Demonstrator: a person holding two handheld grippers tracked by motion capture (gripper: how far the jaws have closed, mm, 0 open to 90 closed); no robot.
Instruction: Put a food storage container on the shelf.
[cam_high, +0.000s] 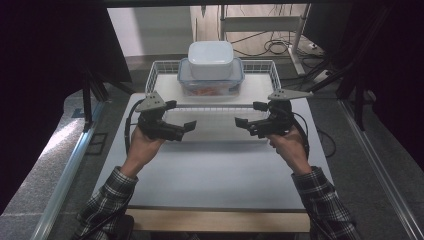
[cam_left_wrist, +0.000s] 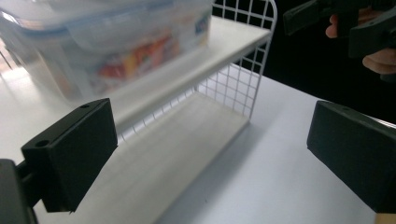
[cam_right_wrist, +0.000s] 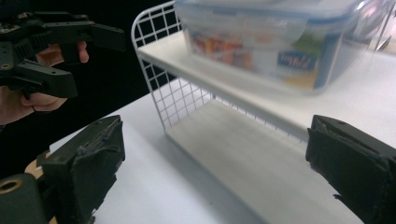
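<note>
A white wire rack (cam_high: 155, 75) with two shelves stands at the back of the white table (cam_high: 210, 170). On its upper shelf rests a clear food container with a blue-rimmed lid (cam_high: 210, 84), and a white lidded box (cam_high: 210, 59) is stacked on top of it. My left gripper (cam_high: 181, 115) hovers before the rack's left end and my right gripper (cam_high: 250, 114) before its right end, their jaws pointing toward each other. Both are open, with nothing between the jaws. The left gripper view looks past my left gripper (cam_left_wrist: 210, 154) at the rack (cam_left_wrist: 238, 84) and container (cam_left_wrist: 116, 46). The right gripper view looks past my right gripper (cam_right_wrist: 210, 172) at the same container (cam_right_wrist: 271, 42).
Dark curtains hang at both sides of the table. Behind the rack are a metal frame (cam_high: 300, 30) and cables (cam_high: 275, 47) on the floor. The table's wooden front edge (cam_high: 215, 220) is near the person's plaid sleeves. Bare tabletop lies in front of the rack.
</note>
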